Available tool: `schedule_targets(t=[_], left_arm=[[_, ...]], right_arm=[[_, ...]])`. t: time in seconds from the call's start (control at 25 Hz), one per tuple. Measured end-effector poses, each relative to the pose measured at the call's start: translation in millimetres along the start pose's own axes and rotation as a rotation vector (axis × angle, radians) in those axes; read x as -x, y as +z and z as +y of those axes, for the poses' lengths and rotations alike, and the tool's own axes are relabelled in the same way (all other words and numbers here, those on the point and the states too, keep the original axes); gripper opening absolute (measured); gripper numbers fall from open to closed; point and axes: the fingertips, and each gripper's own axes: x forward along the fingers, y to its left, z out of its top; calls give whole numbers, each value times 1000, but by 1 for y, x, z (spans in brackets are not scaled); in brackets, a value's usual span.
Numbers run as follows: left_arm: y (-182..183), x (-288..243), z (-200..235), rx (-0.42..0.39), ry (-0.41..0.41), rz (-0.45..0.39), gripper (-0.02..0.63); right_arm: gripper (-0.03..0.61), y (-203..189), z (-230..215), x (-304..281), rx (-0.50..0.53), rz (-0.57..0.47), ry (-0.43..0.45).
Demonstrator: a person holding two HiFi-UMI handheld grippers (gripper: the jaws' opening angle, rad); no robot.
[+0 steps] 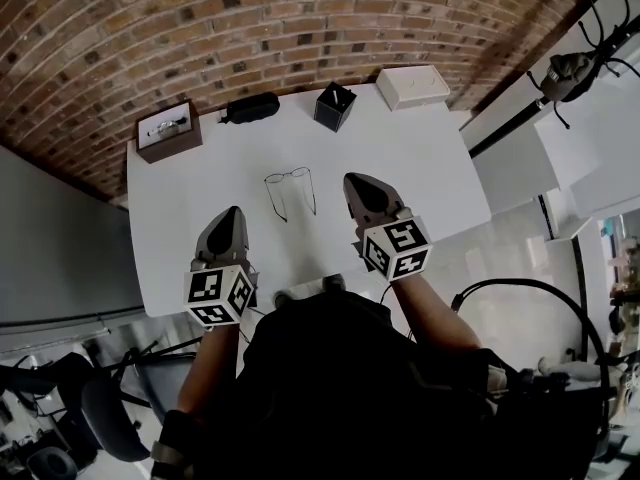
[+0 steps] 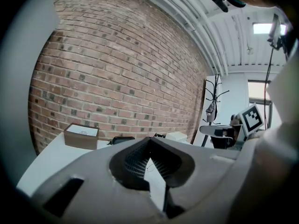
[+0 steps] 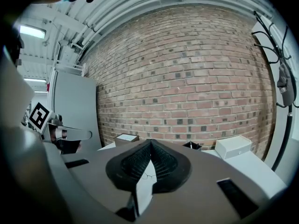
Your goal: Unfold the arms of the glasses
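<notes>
Two sets of jaws pressed together, empty: left gripper (image 1: 232, 211), right gripper (image 1: 352, 179) | glasses (image 1: 290, 190) arms-out on table (image 1: 420, 168) between them

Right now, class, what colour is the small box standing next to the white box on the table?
The small box is black; the head view shows it best.

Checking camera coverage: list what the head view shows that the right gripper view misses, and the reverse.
Head view only: the left gripper and right gripper whole, the person's arms, a black pouch, and the glasses in full, arms out, on the table, touched by neither gripper. Right gripper view only: its pads shut together on nothing, and a ceiling light. Both: brick wall, brown box, white box, black holder; the glasses show faintly in the gripper view.
</notes>
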Motion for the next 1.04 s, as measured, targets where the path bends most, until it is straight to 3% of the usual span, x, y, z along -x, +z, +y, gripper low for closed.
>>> schedule_targets(t=[0.4, 1.04], left_arm=[[36, 6, -13, -18, 62, -99, 10], [38, 17, -36, -29, 111, -113, 9]], right_arm=[[8, 34, -14, 18, 18, -83, 5], [8, 34, -32, 29, 3, -73, 40]])
